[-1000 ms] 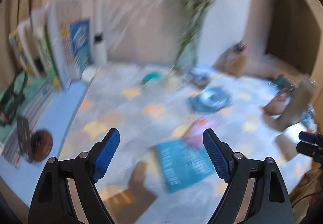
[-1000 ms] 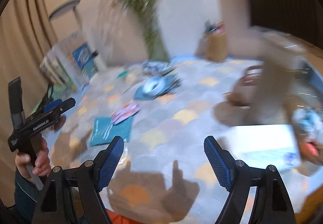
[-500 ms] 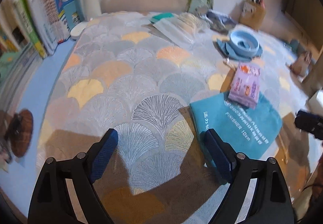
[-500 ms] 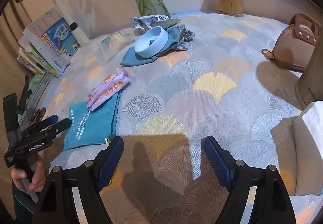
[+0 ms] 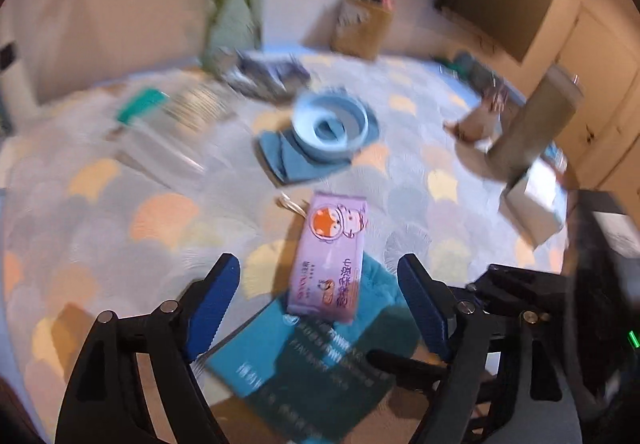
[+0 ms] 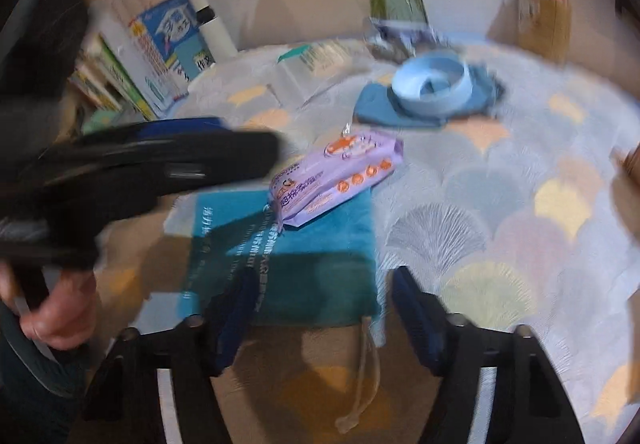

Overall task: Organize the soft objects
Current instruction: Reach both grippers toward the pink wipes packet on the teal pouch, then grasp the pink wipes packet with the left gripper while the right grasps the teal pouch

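Note:
A teal drawstring bag [image 5: 312, 356] lies flat on the patterned tablecloth, with a purple wipes pack [image 5: 332, 256] resting on its far end. My left gripper [image 5: 320, 292] hovers just above both. Its jaws are closing and the pack's near end shows between them, untouched. In the right wrist view my right gripper [image 6: 320, 300] is low over the bag's [image 6: 312, 256] near edge, where the drawstring [image 6: 364, 376] trails out. Its jaws are also closing around that edge, and the pads are not pressing it. The wipes pack [image 6: 336, 171] lies beyond. The left gripper [image 6: 160, 159] reaches in from the left.
A light blue bowl [image 5: 330, 123] sits on a folded blue cloth [image 5: 280, 159] farther back. A clear pouch [image 5: 168, 127], a vase of greenery [image 5: 232, 23] and a pen holder [image 5: 364, 27] stand behind. Books [image 6: 160, 43] line the left. A white box [image 5: 536, 199] sits right.
Both grippers have dropped and closed in on the teal bag and wipes pack from either side. The right jaws have narrowed clearly, the left only slightly.

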`<move>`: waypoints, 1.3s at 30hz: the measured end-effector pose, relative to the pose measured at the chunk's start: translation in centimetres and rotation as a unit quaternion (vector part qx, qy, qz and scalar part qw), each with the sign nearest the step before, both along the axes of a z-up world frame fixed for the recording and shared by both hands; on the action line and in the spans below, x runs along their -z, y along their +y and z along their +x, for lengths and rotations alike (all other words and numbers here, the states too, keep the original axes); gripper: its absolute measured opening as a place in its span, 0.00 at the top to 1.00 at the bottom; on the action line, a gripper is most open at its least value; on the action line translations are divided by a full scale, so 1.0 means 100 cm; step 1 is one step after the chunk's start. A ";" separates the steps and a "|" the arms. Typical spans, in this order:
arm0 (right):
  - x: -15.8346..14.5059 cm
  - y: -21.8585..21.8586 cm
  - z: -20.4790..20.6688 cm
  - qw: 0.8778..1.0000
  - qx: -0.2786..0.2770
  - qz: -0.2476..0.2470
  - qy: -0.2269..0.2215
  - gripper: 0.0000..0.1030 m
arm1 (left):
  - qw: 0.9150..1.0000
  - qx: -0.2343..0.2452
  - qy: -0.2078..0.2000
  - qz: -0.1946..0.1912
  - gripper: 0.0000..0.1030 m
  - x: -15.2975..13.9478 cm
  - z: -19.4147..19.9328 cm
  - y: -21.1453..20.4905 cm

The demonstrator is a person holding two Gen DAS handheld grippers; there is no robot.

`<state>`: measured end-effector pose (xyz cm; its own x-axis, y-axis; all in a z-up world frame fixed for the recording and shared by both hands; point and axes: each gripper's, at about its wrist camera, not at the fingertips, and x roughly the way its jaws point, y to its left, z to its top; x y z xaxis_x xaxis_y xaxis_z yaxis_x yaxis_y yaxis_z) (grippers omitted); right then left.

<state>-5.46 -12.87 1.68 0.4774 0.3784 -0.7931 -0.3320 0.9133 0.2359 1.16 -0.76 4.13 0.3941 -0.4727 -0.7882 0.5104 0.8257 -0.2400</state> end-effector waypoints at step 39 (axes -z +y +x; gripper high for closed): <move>-0.003 0.058 0.071 0.998 -0.019 0.004 0.061 0.18 | 0.927 -0.341 -0.067 -0.143 0.66 0.007 -0.022 0.151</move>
<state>1.67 -7.09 2.00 0.3631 0.4006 -0.8412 -0.3358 0.8984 0.2829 -1.01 14.35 3.47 0.7636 -0.2586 -0.5917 -0.0663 0.8801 -0.4702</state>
